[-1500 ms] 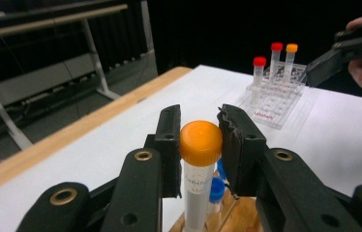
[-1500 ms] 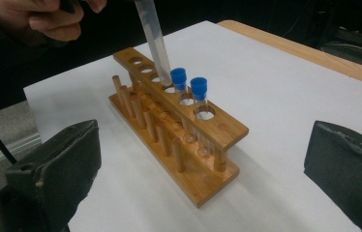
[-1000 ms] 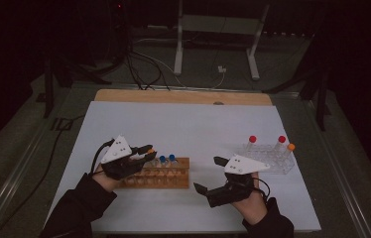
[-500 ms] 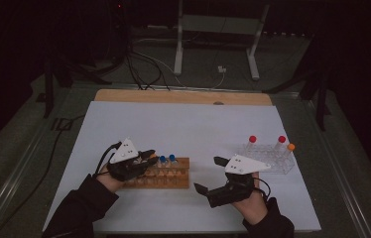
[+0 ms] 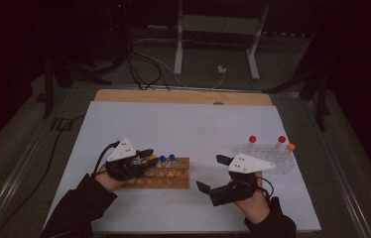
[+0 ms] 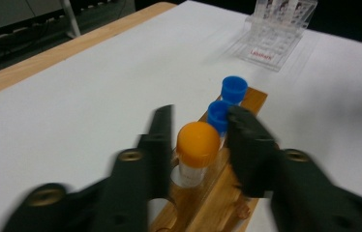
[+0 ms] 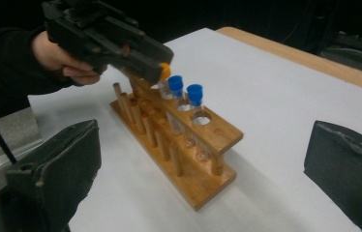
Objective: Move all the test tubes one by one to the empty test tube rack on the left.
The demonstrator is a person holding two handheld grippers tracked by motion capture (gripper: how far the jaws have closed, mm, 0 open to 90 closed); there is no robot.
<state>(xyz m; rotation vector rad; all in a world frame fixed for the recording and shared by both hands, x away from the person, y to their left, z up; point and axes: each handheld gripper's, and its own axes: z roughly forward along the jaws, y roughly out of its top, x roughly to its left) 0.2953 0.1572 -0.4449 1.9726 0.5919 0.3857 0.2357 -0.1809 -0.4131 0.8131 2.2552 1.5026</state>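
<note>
A wooden tube rack (image 5: pixel 166 173) stands near the front left of the white table. It holds an orange-capped tube (image 6: pixel 197 145) and two blue-capped tubes (image 6: pixel 218 115) (image 6: pixel 233 88) in one row. My left gripper (image 5: pixel 150 156) hangs over the rack's left end. Its jaws have just been opening and now stand open on either side of the orange cap, with a small gap on each side. My right gripper (image 5: pixel 209 172) rests to the right of the rack, open wide, with nothing between its jaws and pointing at the rack (image 7: pixel 179 140).
A clear plastic rack (image 5: pixel 268 156) at the right holds two red-capped tubes (image 5: pixel 252 139) (image 5: pixel 281 139) and an orange-capped one (image 5: pixel 291 147). A wooden strip (image 5: pixel 183 96) edges the table's far side. Stand legs and cables lie beyond it.
The left gripper's jaws have parted from the orange-capped tube, which stays in the wooden rack. Both hands have kept their places.
</note>
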